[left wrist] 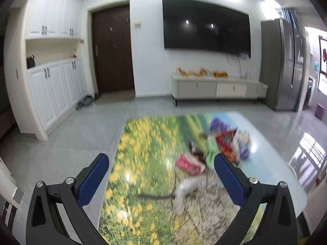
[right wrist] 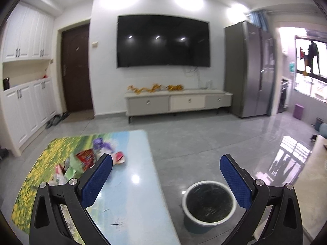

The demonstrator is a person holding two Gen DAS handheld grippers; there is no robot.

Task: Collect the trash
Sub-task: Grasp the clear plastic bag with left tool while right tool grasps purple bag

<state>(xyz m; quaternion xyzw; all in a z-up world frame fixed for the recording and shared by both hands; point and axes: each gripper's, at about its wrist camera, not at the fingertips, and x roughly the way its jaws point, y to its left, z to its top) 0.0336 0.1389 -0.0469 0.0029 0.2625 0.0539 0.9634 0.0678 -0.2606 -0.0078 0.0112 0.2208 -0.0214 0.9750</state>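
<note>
Left gripper (left wrist: 161, 161): jaws spread wide, nothing between them, held above the table (left wrist: 143, 143). Blue textured pads (left wrist: 94, 179), black frame. Right gripper (right wrist: 166, 165): also wide open, empty, held over the table's right edge, with the bin (right wrist: 208, 202) showing between its fingers.

Trash (left wrist: 216, 149) is a loose heap of wrappers on the table's far right part, just ahead of the left gripper's right finger. The left view is motion-blurred, so detail is soft. What reads:
- pink packet (left wrist: 188, 163) nearest, flat on the table
- white crumpled piece (left wrist: 184, 192) in front of it, with a thin dark strip lying beside it
- red snack bag (left wrist: 224, 140) in the middle of the heap
- light green wrapper (left wrist: 212, 149) beside the red bag
- purple wrapper (left wrist: 218, 124) at the far side
- white and purple bits on the right flank of the heap

Right view shows the same heap (right wrist: 87, 159) left of its left finger, partly hidden behind it, plus a pink-white packet (right wrist: 118, 157) just past the fingertip.

Table: glossy top printed with yellow flowers, green meadow, pale blue sky toward the right.

Bin: round, white rim, dark liner, on the grey tile floor just off the table's right edge, well apart from the heap.

Beyond: wall TV (right wrist: 163, 40), low TV stand (right wrist: 177, 102) with gold tinsel on top, brown door (right wrist: 76, 69), white cabinets (left wrist: 53, 61), grey fridge (right wrist: 249, 69).
</note>
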